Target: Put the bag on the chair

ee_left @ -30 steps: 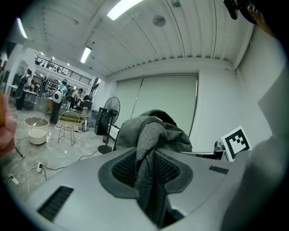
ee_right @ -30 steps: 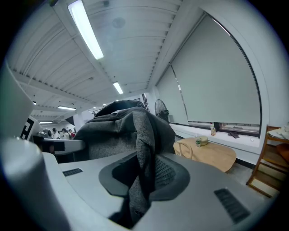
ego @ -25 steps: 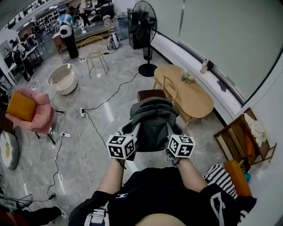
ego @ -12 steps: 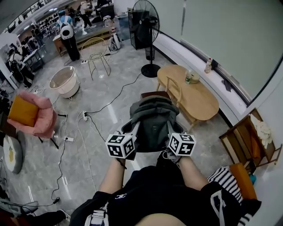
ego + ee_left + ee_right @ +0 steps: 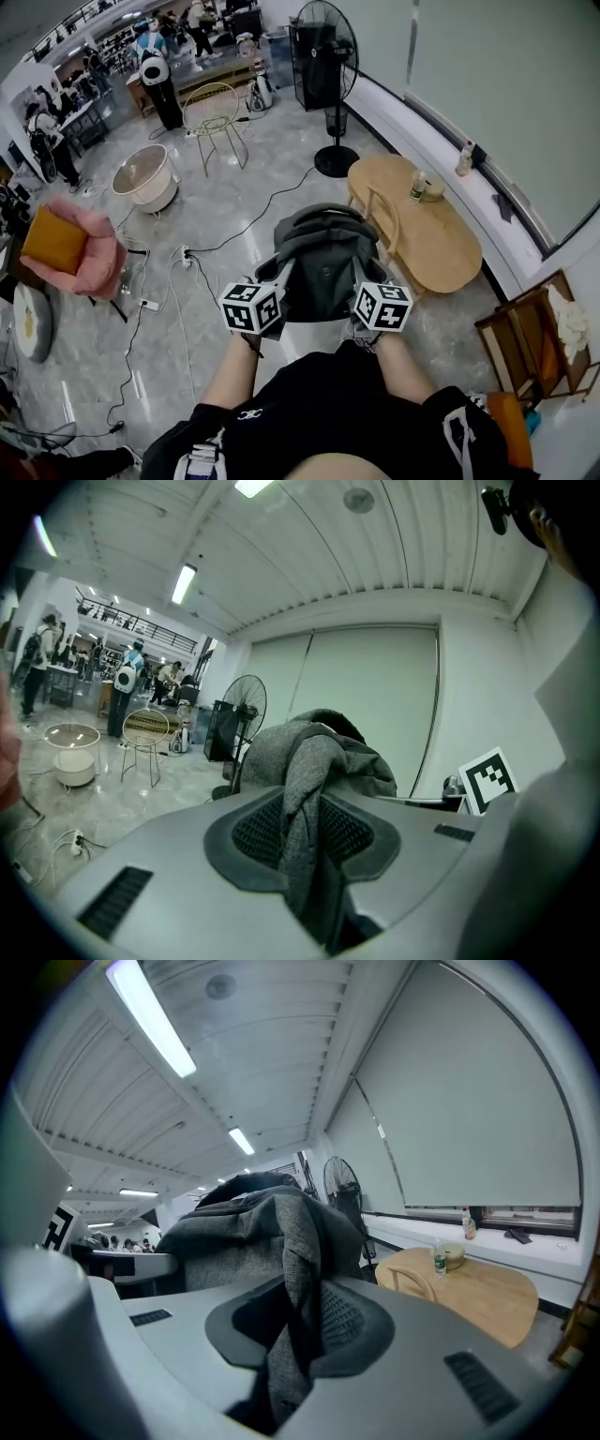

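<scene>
Your left gripper has its jaws drawn nearly together, with only a narrow gap between them, and that gap is filled by a fold of grey fabric from the bag; the ribbed pads press on the fold from both sides. Your right gripper is set much the same, its jaws close together and clamped on another grey fold of the bag.

In the head view the bag hangs between the two grippers at your 12 o'clock, off the floor, its dark grey body upright and its top bunched; the left gripper holds it at its 8 o'clock corner and the right gripper at its 4 o'clock corner, each with its marker cube towards you.

The chair stands just behind the bag at its 2 o'clock; only the curved wooden back shows, and the seat is hidden by the bag, so you cannot tell whether the bag touches it. The oval wooden table lies beside the chair at 2 o'clock, with a bottle near its far edge.

A black standing fan is at 12 o'clock, well beyond the bag; a pink armchair with an orange cushion sits at 9 o'clock; a white tub and a wire-frame chair are at 11 o'clock; cables trail over the grey floor.
</scene>
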`<state>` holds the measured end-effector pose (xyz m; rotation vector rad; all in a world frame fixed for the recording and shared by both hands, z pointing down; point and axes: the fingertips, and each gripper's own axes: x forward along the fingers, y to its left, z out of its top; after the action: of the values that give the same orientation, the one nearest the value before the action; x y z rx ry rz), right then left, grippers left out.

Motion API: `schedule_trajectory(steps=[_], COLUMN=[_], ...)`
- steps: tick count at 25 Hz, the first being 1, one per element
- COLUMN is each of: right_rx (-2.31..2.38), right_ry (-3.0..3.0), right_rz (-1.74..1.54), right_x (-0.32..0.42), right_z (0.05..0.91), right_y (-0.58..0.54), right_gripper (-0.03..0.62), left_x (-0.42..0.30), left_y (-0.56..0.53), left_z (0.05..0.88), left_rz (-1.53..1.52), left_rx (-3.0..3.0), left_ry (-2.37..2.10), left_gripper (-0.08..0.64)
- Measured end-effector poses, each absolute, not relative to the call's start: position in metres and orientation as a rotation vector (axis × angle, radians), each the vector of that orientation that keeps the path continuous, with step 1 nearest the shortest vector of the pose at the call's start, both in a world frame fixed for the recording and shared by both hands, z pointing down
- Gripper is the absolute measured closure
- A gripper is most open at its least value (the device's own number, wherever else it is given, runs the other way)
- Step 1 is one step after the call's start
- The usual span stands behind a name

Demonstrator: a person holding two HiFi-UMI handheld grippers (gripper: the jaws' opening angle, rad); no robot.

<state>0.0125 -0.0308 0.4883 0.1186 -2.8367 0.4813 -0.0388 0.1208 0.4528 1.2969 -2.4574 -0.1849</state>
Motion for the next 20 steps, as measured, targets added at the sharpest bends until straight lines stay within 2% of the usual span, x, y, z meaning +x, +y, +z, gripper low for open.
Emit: schedule_trajectory(steps=[12,20], right_rx=[0.112,0.104], right_ry=[-2.795,-2.769], right_rz=[0.504,0.513], right_x=[-0.161,-0.226], right_z=[0.486,0.496], right_y=[-0.201,-0.274], right_gripper=[0.512,0.512], left_x=[-0.218,-0.285], left_y=[-0.05,-0.124], left_z=[0.452,0.464], left_rz=[-0.183,-0.24], left_rx=[1.248,1.243], left_ry=[-2.399,-2.352], left_gripper=[0.462,0.46])
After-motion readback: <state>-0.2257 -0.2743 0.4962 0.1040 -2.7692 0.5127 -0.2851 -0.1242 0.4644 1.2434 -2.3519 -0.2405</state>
